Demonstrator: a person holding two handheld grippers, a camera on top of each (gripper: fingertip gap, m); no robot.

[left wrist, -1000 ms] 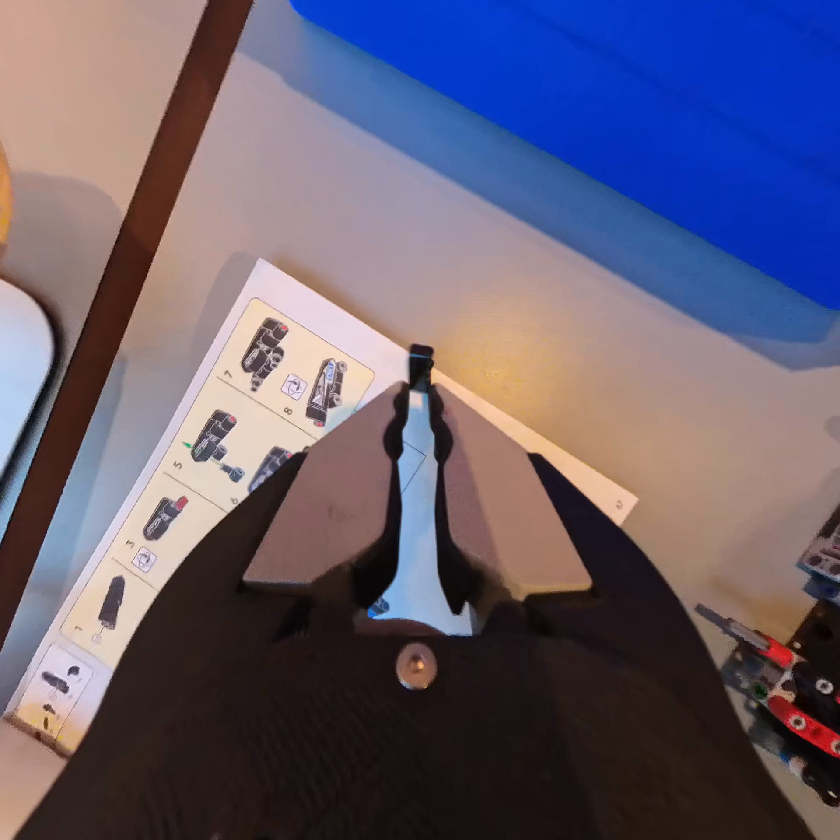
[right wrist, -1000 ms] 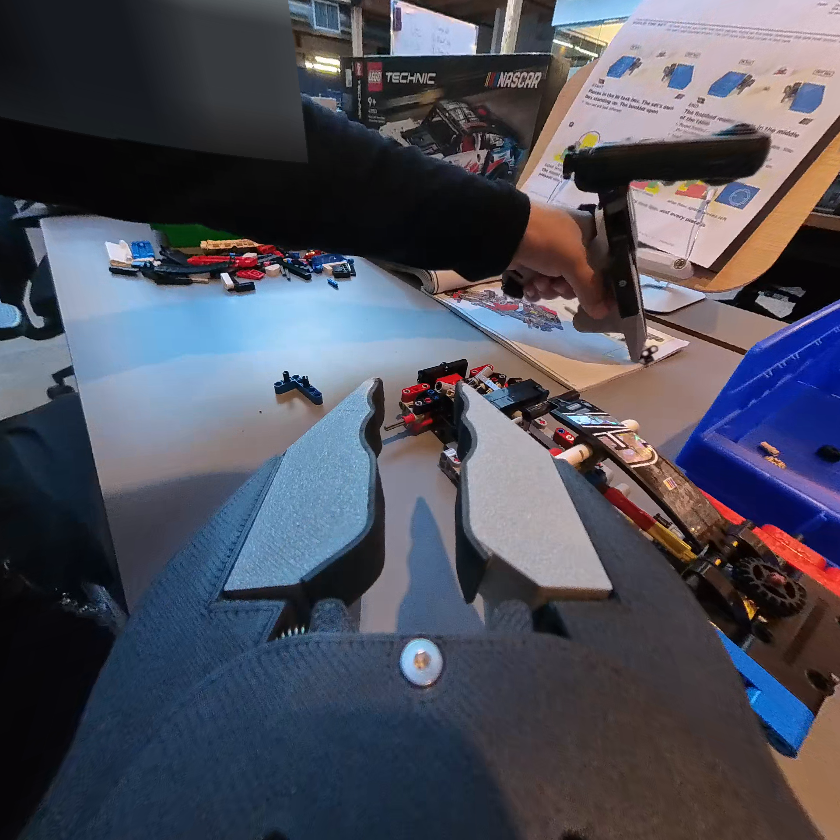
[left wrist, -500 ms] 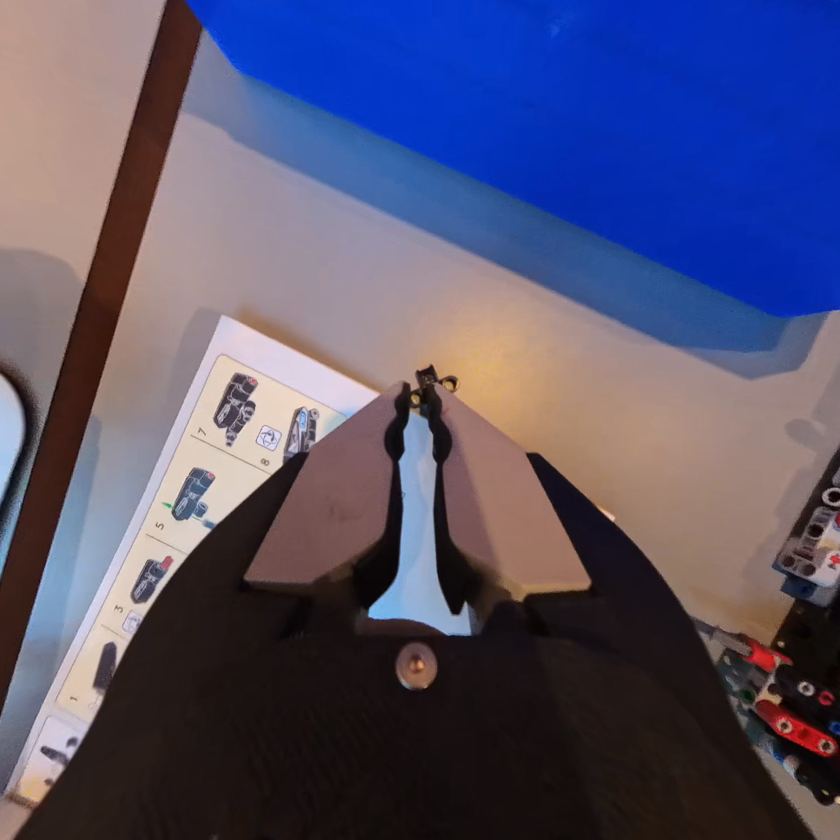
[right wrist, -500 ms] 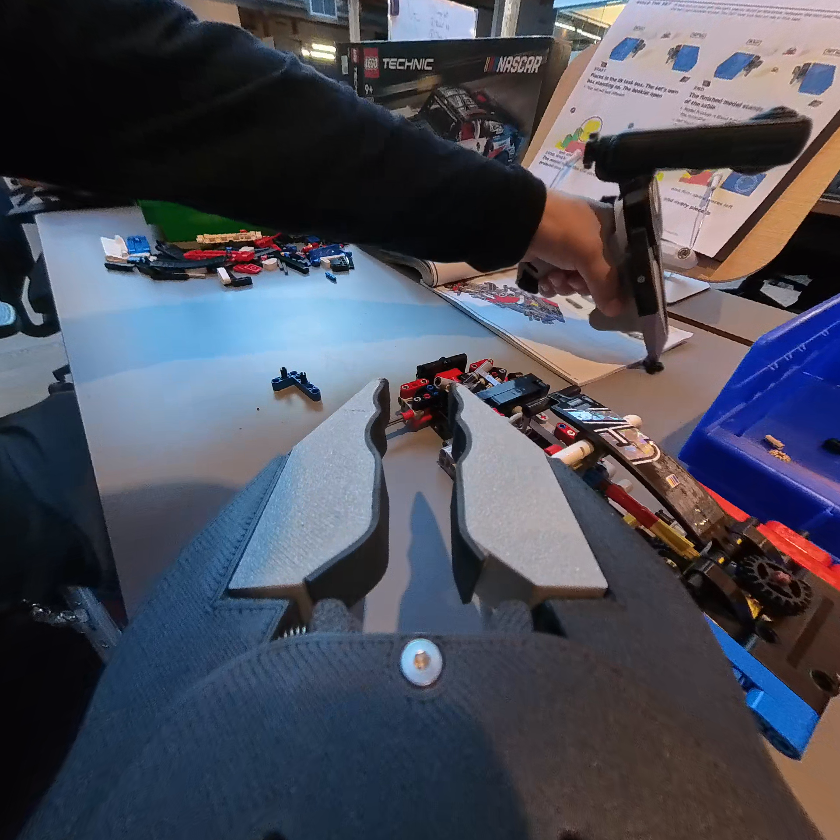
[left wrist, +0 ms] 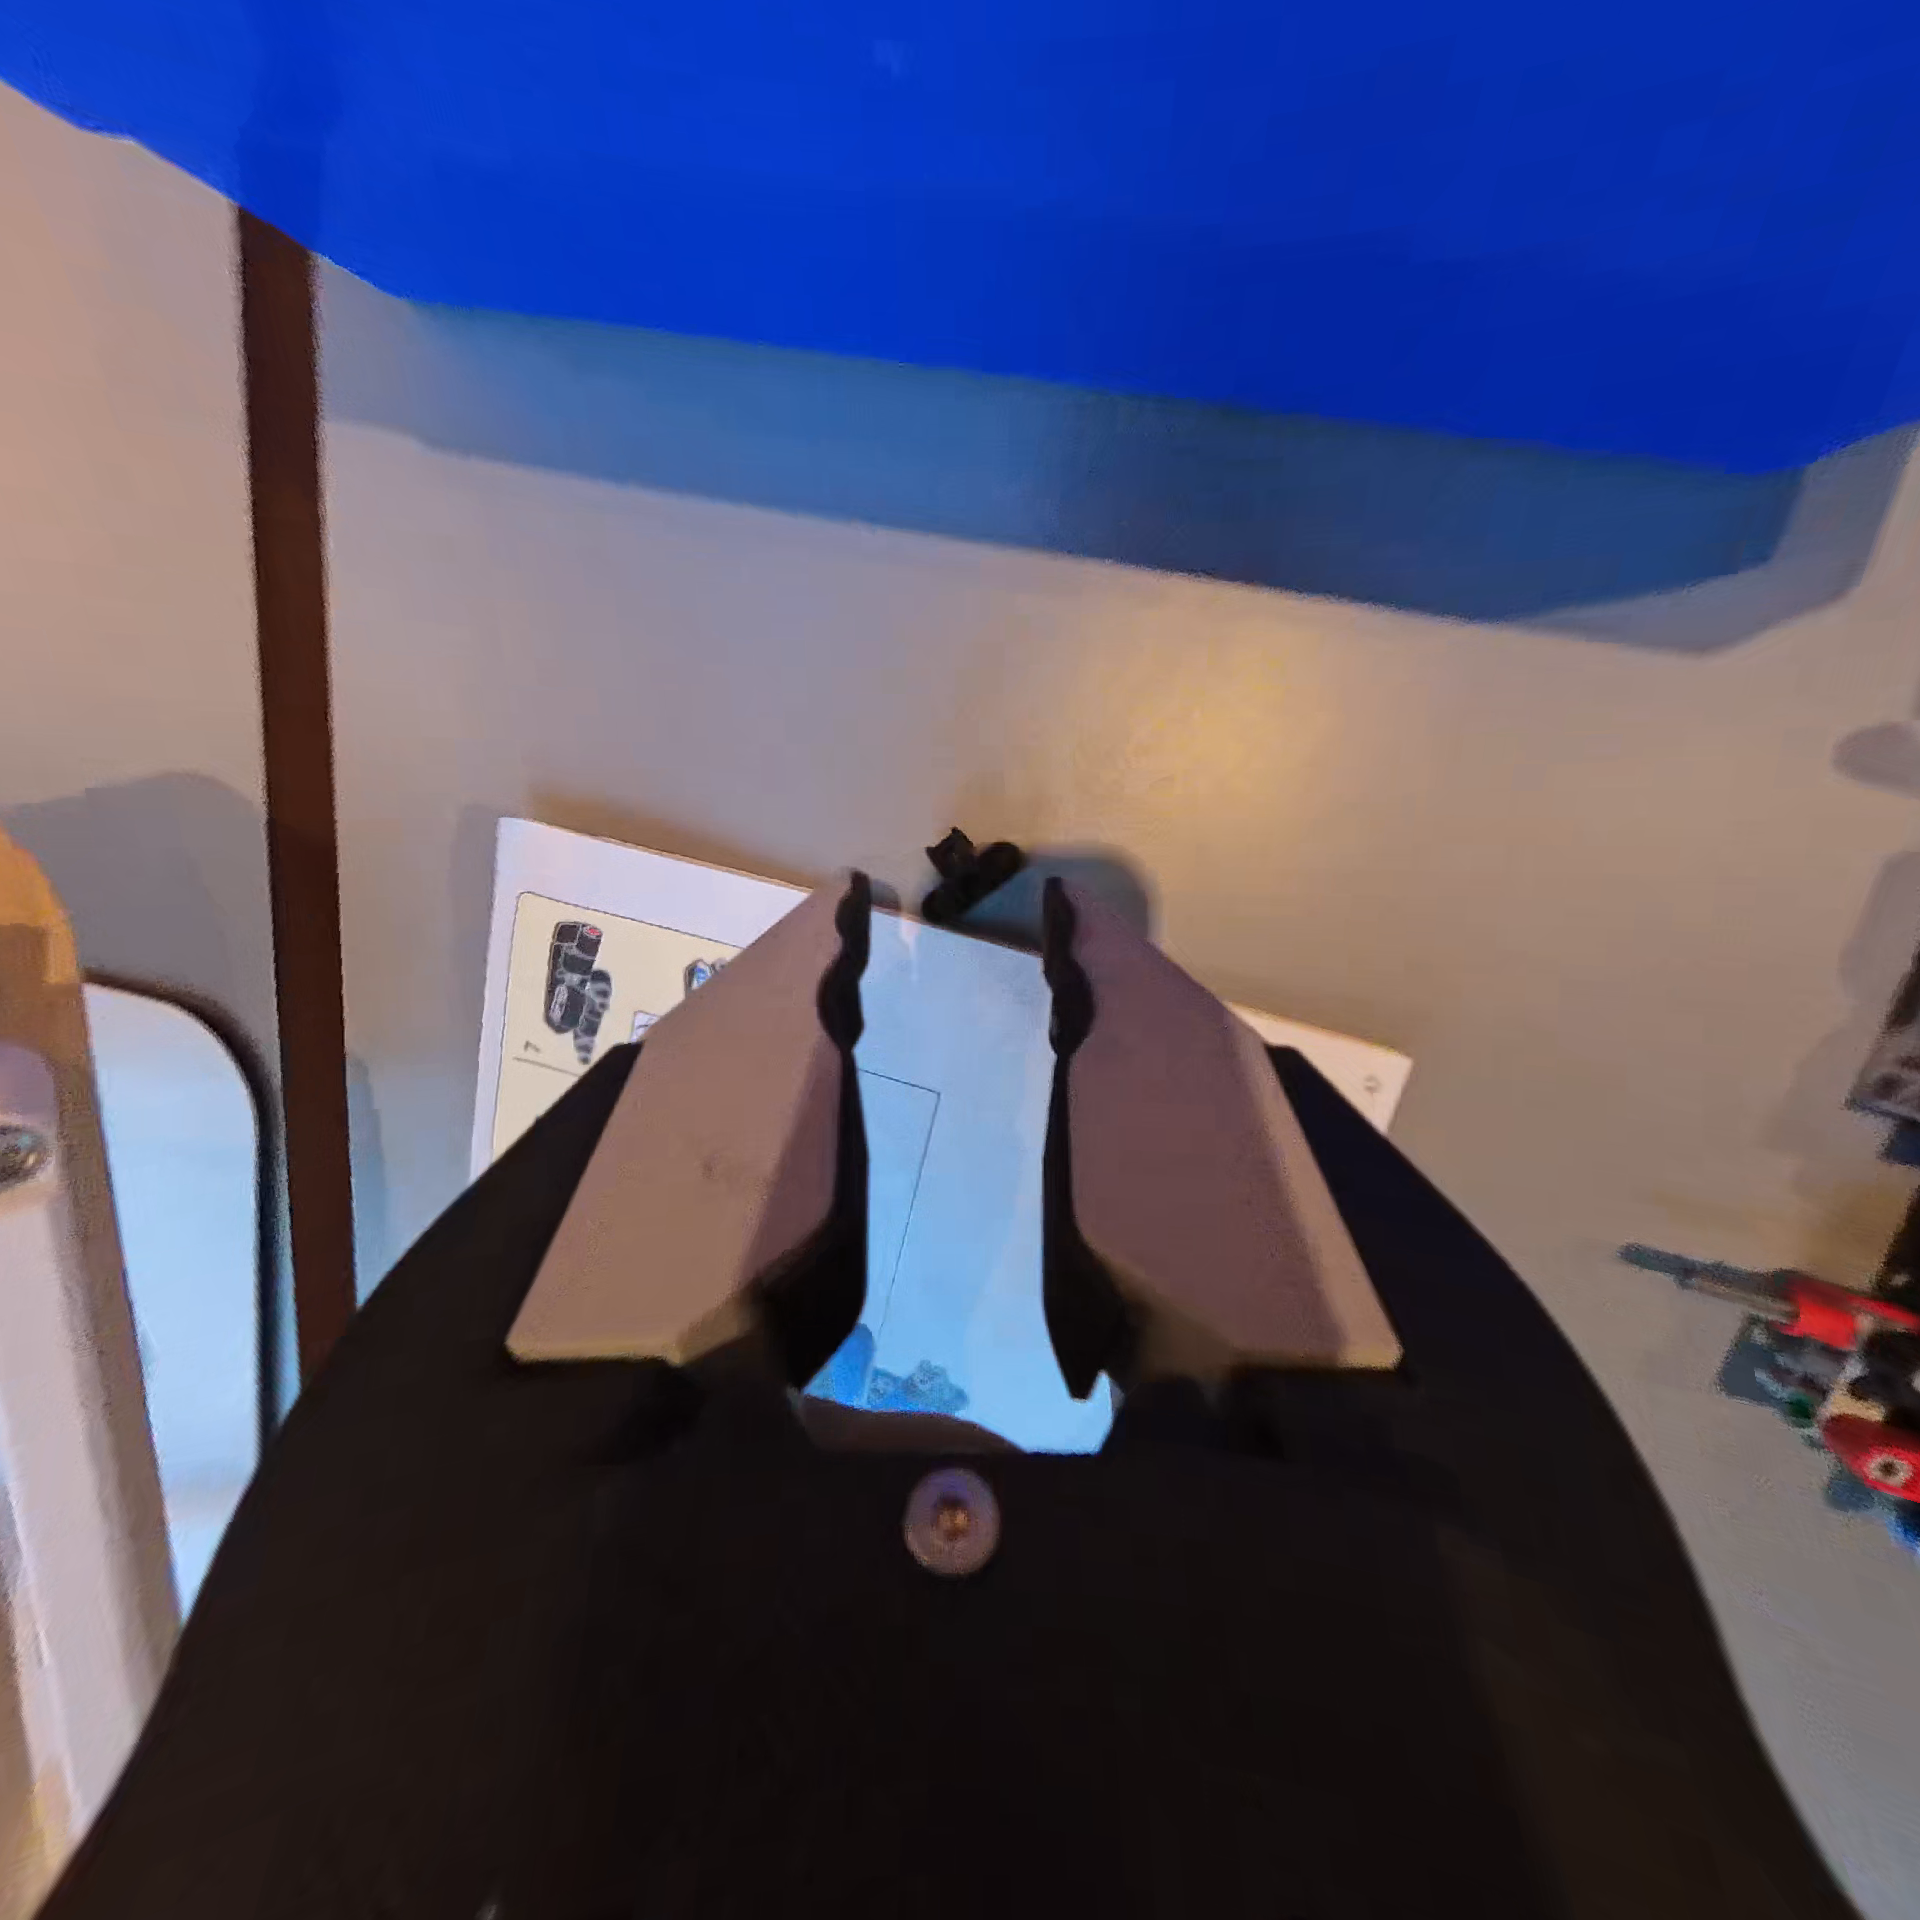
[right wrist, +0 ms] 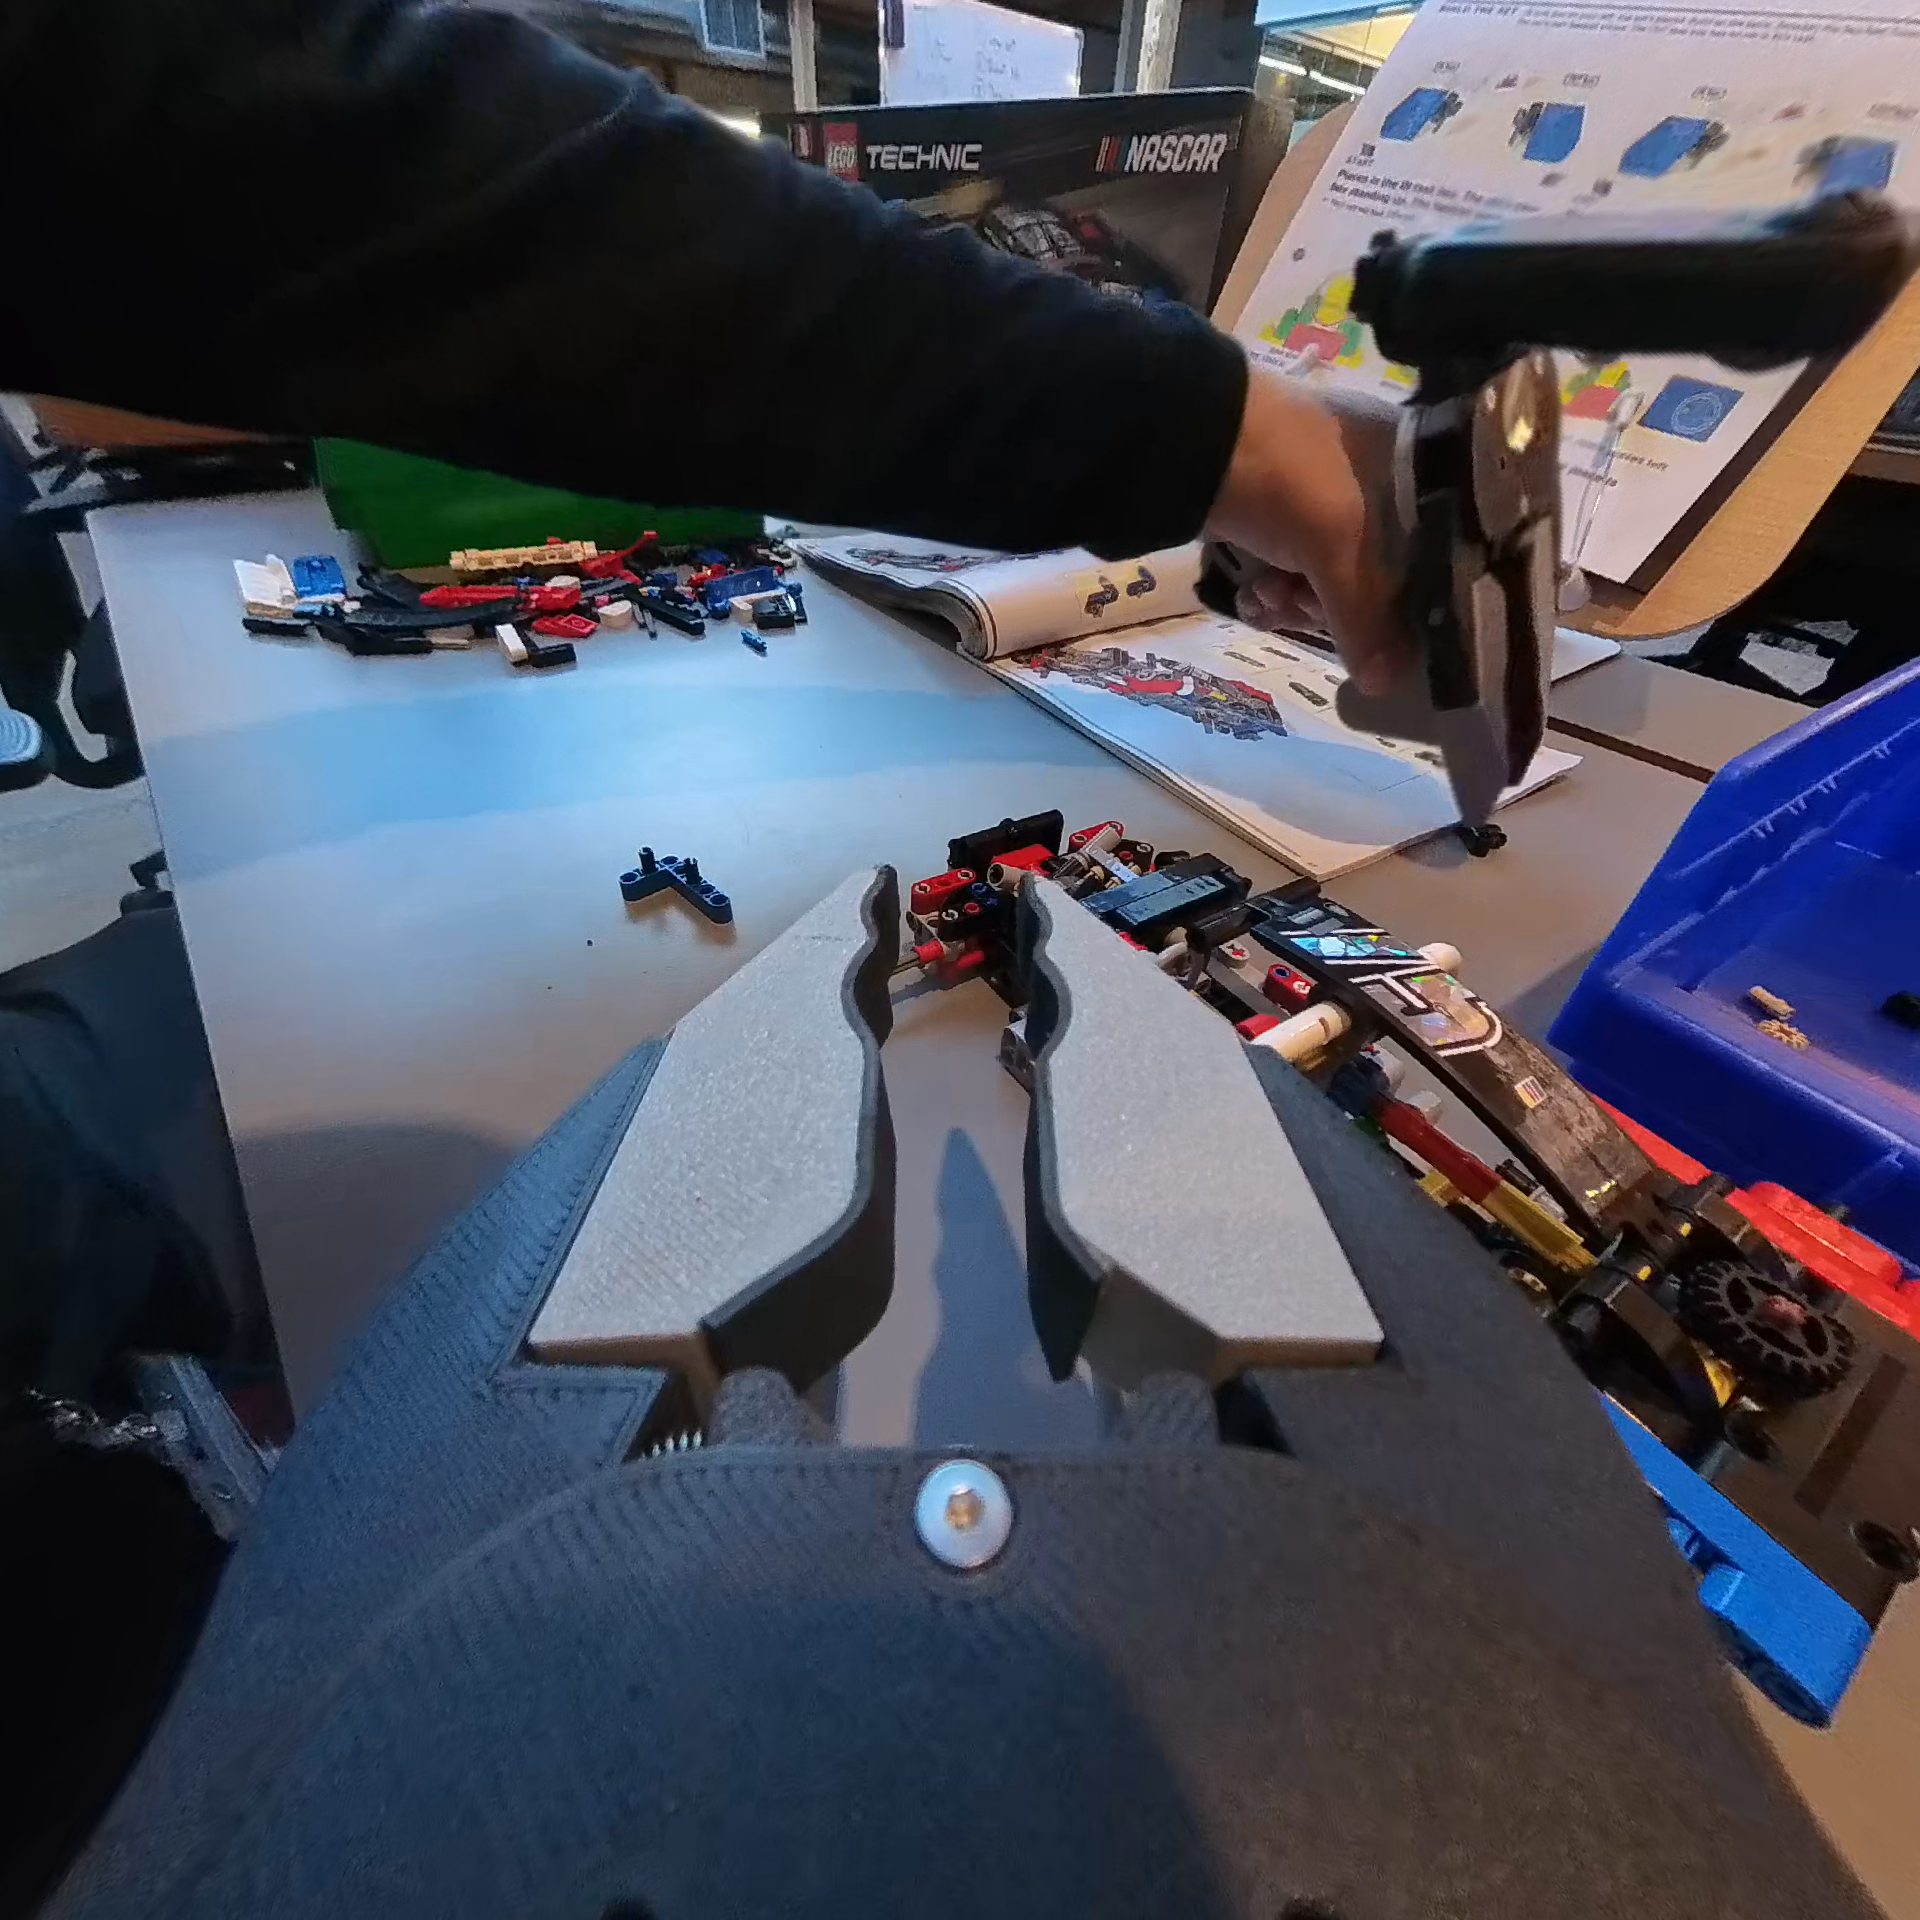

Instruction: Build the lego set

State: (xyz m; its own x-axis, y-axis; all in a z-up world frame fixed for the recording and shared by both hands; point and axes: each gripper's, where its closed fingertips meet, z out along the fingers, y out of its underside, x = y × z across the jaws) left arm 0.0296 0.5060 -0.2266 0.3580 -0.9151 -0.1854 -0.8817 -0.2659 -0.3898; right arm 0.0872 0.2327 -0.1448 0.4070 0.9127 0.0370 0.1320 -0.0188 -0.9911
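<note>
One black piece [left wrist: 966, 871] just beyond parted jaws

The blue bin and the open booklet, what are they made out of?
The blue bin looks like hard, moulded plastic: one even blue colour, stiff ribbed walls, a slight shine. The booklet looks like smooth printed paper: thin pages that bend at the fold and catch a soft sheen. Both are guesses from looks alone.

Surface: grey table [right wrist: 499, 831].
Far left: loose parts pile [right wrist: 520, 608], green bin [right wrist: 468, 514].
Centre: blue L-piece [right wrist: 675, 883].
Right: partly built car [right wrist: 1299, 997], blue bin [right wrist: 1766, 935].
Back: open instr. booklet [right wrist: 1143, 675]; small black piece [left wrist: 968, 871] at its corner.
</note>
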